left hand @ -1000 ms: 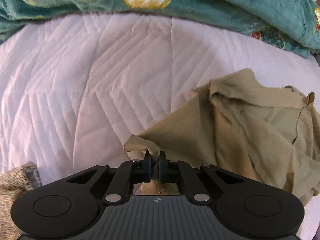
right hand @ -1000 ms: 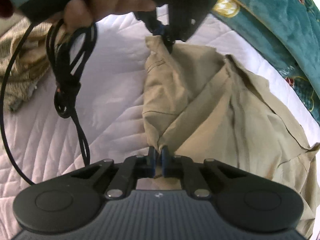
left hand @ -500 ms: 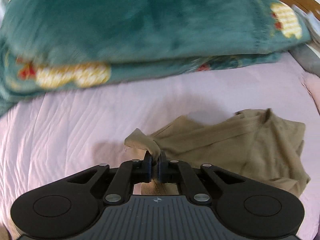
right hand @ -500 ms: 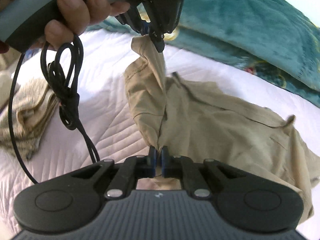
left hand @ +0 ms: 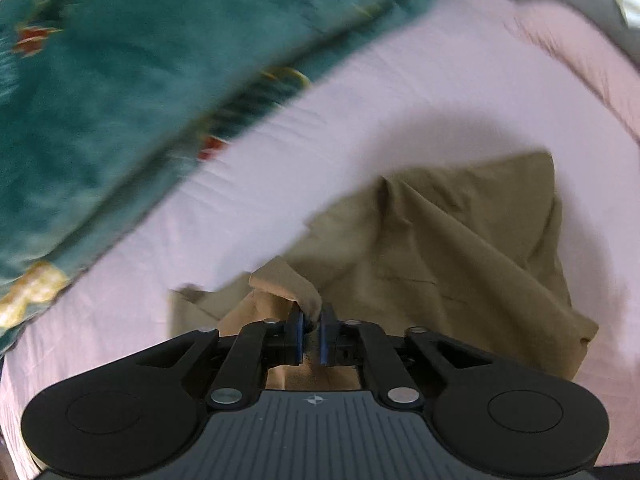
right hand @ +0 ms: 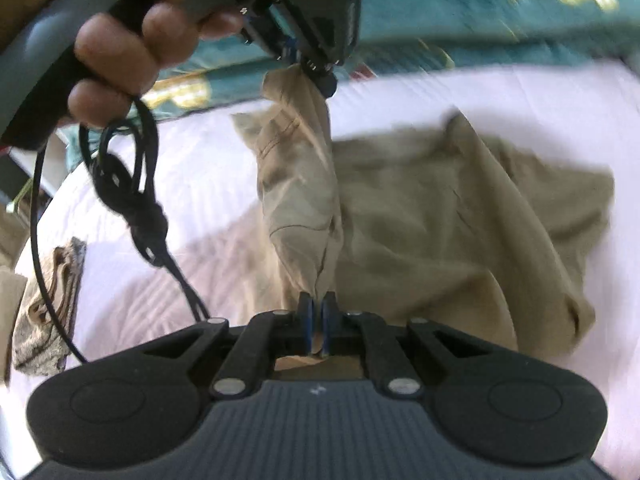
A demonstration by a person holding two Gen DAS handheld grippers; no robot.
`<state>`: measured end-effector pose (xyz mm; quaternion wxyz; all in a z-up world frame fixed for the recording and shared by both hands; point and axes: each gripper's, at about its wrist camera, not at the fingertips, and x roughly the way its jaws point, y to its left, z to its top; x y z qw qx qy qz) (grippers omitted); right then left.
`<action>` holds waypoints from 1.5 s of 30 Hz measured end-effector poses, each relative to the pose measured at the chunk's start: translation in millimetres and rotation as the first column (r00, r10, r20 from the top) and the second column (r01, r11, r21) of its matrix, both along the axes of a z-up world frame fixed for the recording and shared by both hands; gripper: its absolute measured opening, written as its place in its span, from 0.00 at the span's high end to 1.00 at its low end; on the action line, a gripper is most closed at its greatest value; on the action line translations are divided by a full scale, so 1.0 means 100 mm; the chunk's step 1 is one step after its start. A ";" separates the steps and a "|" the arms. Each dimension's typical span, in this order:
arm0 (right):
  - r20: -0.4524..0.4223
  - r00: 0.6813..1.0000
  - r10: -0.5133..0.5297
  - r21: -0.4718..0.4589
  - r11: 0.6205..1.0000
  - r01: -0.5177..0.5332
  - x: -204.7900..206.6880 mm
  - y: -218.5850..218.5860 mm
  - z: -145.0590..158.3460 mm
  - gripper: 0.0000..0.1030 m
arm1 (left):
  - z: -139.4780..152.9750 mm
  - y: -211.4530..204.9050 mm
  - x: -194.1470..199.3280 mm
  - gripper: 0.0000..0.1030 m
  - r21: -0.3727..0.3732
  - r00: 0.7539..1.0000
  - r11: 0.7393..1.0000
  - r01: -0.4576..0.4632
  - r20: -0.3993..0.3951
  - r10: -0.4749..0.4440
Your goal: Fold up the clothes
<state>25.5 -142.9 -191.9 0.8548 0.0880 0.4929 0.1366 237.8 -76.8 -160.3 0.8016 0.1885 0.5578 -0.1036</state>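
Note:
A khaki garment (left hand: 448, 240) hangs lifted over a pale pink quilted bed (left hand: 420, 92). My left gripper (left hand: 311, 322) is shut on one bunched edge of it. In the right wrist view my right gripper (right hand: 318, 312) is shut on another edge of the khaki garment (right hand: 448, 216). The cloth stretches as a twisted band up to the left gripper (right hand: 310, 65), held by a person's hand (right hand: 132, 36) at the top. The rest of the garment trails down onto the bed to the right.
A teal blanket with red and yellow motifs (left hand: 100, 92) lies piled along the far side of the bed. A black cable (right hand: 132, 196) dangles from the hand. A grey-beige knitted item (right hand: 48, 312) lies at the left edge of the bed (right hand: 500, 92).
Both grippers have risen and swung with the garment still gripped. The cloth has come further off the bed, and the view has turned so the teal blanket now runs diagonally.

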 end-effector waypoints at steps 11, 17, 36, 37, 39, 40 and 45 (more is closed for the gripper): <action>-0.046 0.979 -0.201 0.036 0.979 0.203 -0.25 -0.85 0.14 0.56 | 0.31 -0.59 -0.02 0.55 0.027 0.998 0.999 0.023 -0.056 -0.021; -0.045 0.932 -0.360 0.036 0.932 0.361 -0.27 -1.52 0.35 0.55 | 0.77 -0.84 0.08 0.46 -0.012 0.999 1.000 0.018 -0.046 -0.019; -0.213 0.845 -0.490 0.027 0.862 0.507 0.15 -1.86 -0.44 0.48 | -0.39 -2.47 0.62 0.46 0.122 0.946 0.959 0.256 -0.236 -0.222; -0.224 0.842 -0.490 0.033 0.860 0.509 0.13 -1.86 -0.48 0.48 | -0.41 -2.48 0.60 0.46 0.124 0.945 0.959 0.256 -0.241 -0.221; -0.240 0.838 -0.490 0.042 0.857 0.513 0.10 -1.85 -0.53 0.48 | -0.46 -2.50 0.59 0.46 0.131 0.943 0.957 0.258 -0.249 -0.220; -0.241 0.838 -0.489 0.042 0.857 0.513 0.10 -1.86 -0.54 0.48 | -0.49 -2.51 0.59 0.46 0.135 0.943 0.956 0.259 -0.252 -0.219; -0.247 0.837 -0.488 0.041 0.858 0.512 0.11 -1.86 -0.59 0.47 | -0.52 -2.50 0.61 0.46 0.124 0.945 0.962 0.245 -0.252 -0.208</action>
